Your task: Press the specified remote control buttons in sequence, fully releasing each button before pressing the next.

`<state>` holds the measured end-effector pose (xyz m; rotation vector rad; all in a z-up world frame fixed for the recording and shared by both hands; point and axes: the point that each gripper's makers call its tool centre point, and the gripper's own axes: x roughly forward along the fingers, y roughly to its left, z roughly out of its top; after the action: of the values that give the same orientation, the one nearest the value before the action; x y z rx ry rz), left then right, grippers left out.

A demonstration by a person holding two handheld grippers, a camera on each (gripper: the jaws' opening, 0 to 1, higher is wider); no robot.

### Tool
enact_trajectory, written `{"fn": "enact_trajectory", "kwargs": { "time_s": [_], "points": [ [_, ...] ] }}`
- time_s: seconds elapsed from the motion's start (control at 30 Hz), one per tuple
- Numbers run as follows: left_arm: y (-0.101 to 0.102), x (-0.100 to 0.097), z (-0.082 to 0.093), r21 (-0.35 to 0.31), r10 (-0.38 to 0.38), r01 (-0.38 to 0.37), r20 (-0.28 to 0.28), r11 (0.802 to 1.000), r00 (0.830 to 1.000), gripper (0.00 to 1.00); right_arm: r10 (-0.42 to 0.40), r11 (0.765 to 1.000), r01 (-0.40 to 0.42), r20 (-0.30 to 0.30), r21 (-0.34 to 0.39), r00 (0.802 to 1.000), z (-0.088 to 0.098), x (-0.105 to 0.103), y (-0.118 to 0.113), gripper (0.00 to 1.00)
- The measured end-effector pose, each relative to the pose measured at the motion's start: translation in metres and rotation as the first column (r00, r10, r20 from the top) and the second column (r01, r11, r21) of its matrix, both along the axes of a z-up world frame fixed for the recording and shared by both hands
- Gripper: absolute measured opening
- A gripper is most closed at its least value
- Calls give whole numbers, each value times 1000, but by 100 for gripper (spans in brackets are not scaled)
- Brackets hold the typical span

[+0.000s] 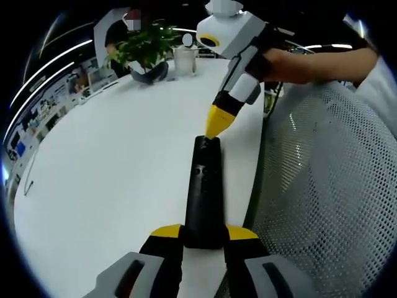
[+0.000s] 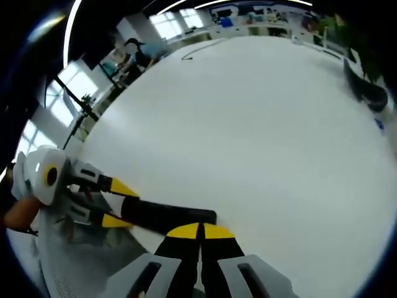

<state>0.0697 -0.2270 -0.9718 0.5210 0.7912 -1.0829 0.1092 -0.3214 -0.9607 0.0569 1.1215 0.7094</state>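
White table [image 1: 111, 174]: left tongs [image 1: 205, 234] grip remote [image 1: 203, 192]

White table [image 1: 118, 161], potted plant [image 1: 146, 49] at its far edge, white cup [image 1: 185, 61] just beside the plant, mesh chair back [image 1: 329, 186] alongside the table, thin cable [image 2: 201, 46] laid near the far side

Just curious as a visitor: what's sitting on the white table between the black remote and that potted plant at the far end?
Nothing: in the left gripper view, bare white table stretches from the remote to the potted plant.
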Motion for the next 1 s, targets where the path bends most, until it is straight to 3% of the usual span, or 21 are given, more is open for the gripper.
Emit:
{"fn": "enact_trajectory", "kwargs": {
  "time_s": [0.07,0.17,0.23,0.33,0.4,0.47,0.57,0.67,0.77,0.93,1.0],
  "points": [
    [0,0,0,0,0,0,0,1000,1000,24,16,1000,-14,-90,24,996,-2,-13,7,0],
    [1,-1,0,-1,1,-1,0,1000,1000,24,20,1000,-19,55,-19,998,5,4,5,0],
    [1,-1,0,-1,1,-1,1,1000,1000,24,-2,1000,3,46,-21,999,5,4,2,0],
    [1,-1,0,-2,1,-1,1,1000,1000,24,-28,999,32,91,-43,995,6,13,-5,0],
    [2,-2,0,-4,1,-1,1,1000,1000,24,-28,999,31,92,-32,995,7,13,-5,0],
    [2,-1,-1,-4,0,0,1,1000,1000,24,-28,999,28,40,16,999,7,7,3,0],
    [2,-1,-1,-5,0,0,1,1000,1000,24,-14,999,17,68,-47,998,3,9,-2,0],
    [2,-1,-1,-4,-1,1,1,1000,1000,24,-13,1000,13,30,-6,999,4,6,2,0],
    [2,-1,-1,-5,-3,3,2,1000,1000,24,6,999,-6,13,-32,1000,-1,2,3,0],
    [1,0,0,-5,-6,6,3,1000,1000,24,29,998,-26,50,-48,998,-1,2,3,0],
    [1,0,0,-4,-6,6,4,1000,1000,24,85,994,-78,81,-81,993,-1,3,2,0]
  ]
}}
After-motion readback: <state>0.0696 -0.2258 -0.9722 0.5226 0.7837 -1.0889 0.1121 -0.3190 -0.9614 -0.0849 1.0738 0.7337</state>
